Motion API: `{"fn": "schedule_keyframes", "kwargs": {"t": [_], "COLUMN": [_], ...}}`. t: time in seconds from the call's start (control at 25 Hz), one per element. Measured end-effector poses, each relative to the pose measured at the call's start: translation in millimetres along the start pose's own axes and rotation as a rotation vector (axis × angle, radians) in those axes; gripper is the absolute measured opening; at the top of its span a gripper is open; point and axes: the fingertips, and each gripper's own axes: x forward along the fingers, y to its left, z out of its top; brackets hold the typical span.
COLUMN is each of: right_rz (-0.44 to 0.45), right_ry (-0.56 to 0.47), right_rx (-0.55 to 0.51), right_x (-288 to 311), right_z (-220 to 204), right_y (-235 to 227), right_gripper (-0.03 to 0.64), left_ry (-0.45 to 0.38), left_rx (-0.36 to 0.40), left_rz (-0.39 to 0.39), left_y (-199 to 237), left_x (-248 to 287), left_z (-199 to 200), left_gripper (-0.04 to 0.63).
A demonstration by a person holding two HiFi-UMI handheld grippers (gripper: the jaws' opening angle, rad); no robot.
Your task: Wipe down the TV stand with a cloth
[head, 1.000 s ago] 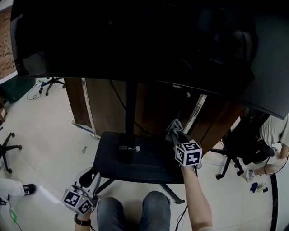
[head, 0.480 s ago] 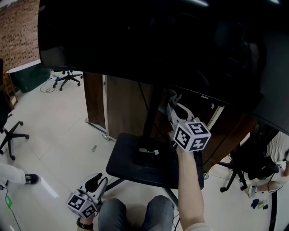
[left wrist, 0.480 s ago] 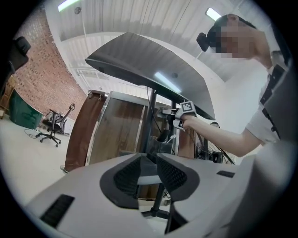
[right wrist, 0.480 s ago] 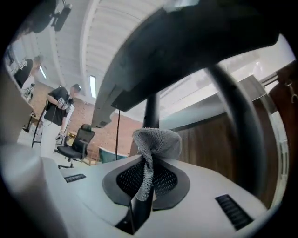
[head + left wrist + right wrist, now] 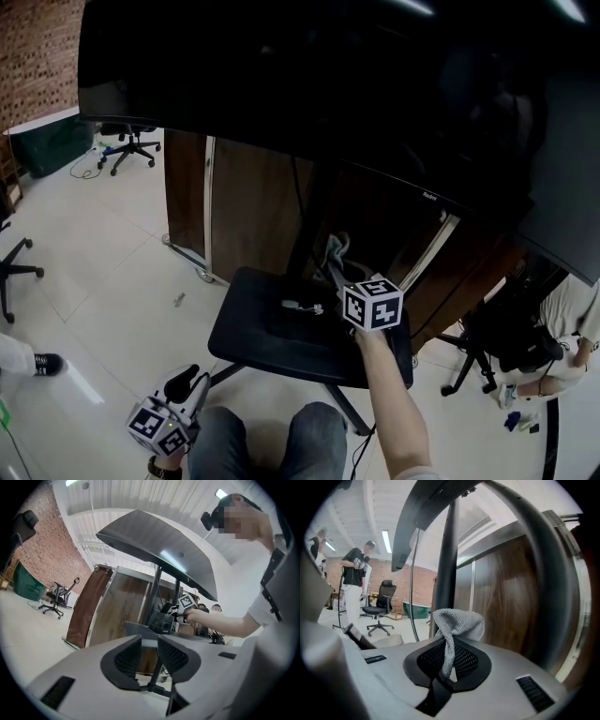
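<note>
1 change: right gripper point(image 5: 449, 656), clamped on cloth point(image 5: 457, 620), had dropped lower beside the pole point(image 5: 446, 559), wiping continuing; left gripper point(image 5: 149, 649) slightly parted, empty.

Head view: high up, facing steeply down past the TV point(image 5: 328, 84) onto the stand base point(image 5: 272, 328), mid-distance. Left gripper view: low by the floor, tilted up, stand well off at frame centre. It shares the pole point(image 5: 156, 590), wooden panel point(image 5: 126, 606) and right gripper point(image 5: 170, 608) with head view. Right gripper view: hard against the pole, facing upward, cloth point(image 5: 457, 625) close at centre, office chair point(image 5: 382, 604) far left.
</note>
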Motion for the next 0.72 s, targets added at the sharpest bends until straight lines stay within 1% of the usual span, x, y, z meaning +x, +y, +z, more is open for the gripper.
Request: {"fn": "schedule_keyframes", "kwargs": {"t": [0.12,0.2,0.24,0.28,0.36,0.44,0.48,0.56,0.64,0.72], "right_rz": [-0.095,-0.151,-0.149,-0.125,-0.040,0.032,0.048,0.033,-0.023,-0.090], "right_ry": [0.000,-0.010,-0.010,-0.005,0.024,0.075,0.109,0.186,0.255,0.303], "right_rx": [-0.017,-0.033,-0.034,-0.032,-0.039,-0.066,-0.080,-0.094,-0.104,-0.113], "right_x": [-55.8,-102.9,-122.2,-134.6,-133.4,-106.6,-90.9,-69.5,-68.4,-83.9], "right_z": [-20.0,-27.9,-32.3,-37.1,-48.0,-59.9,-66.7,-82.2,-96.7,-107.4], "right_y": [-23.1,-22.6,-12.3,3.8,42.4,71.2,77.4,71.4,49.0,18.4], "right_gripper": [0.035,0.035,0.035,0.035,0.035,0.035,0.035,0.035,0.035,0.035], "left_ry": [0.005,0.012,0.017,0.023,0.031,0.035,0.035,0.036,0.036,0.032], "left_rx": [-0.004,-0.004,-0.006,-0.008,-0.010,-0.010,-0.010,-0.011,-0.012,-0.017], "left_rz": [-0.047,-0.082,-0.098,-0.113,-0.135,-0.151,-0.160,-0.179,-0.195,-0.201], "left_y": [-5.3,-9.2,-11.7,-14.5,-19.5,-24.3,-27.3,-34.1,-39.1,-39.2], "left_x": [13.9,23.3,27.5,31.1,36.6,41.5,44.4,49.5,51.6,52.6], "left_z": [-4.7,-7.9,-9.8,-11.5,-14.2,-16.5,-17.7,-20.1,-21.4,-21.3], "left_gripper": [0.129,0.129,0.129,0.129,0.129,0.129,0.129,0.129,0.129,0.129]}}
